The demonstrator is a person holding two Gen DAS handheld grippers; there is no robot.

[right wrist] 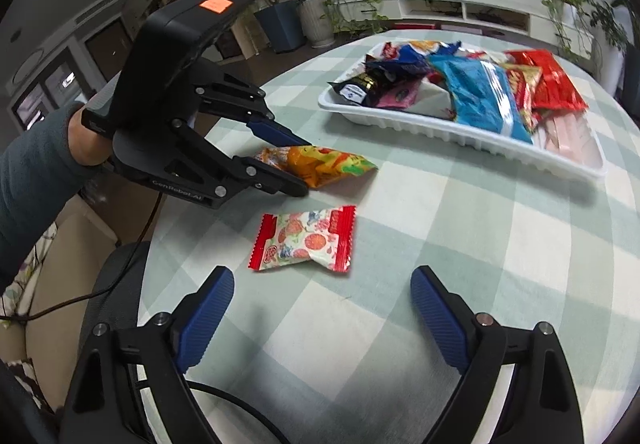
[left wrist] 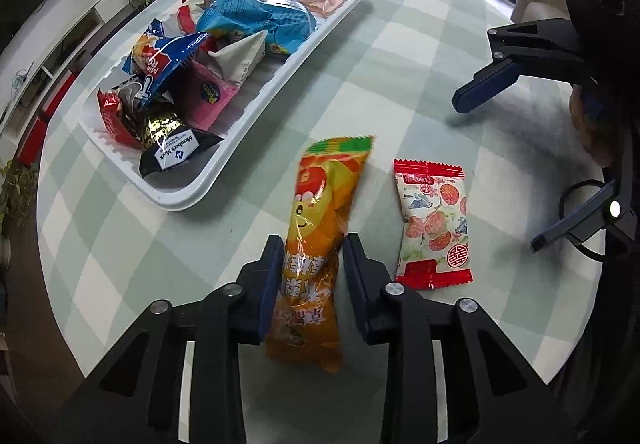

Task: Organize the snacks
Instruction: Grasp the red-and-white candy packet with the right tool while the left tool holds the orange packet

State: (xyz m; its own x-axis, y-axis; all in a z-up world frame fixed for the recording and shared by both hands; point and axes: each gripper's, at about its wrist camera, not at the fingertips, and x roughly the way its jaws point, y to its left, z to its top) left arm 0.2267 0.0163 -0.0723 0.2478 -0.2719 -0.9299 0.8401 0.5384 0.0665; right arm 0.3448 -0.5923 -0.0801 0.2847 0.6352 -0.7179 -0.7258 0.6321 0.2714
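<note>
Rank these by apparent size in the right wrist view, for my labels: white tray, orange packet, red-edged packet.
1. white tray
2-3. orange packet and red-edged packet: alike; the orange one is partly hidden and farther away, so unranked.

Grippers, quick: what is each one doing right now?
Left gripper: shut on the orange snack packet.
Right gripper: open, empty, near the red-and-white candy packet.
</note>
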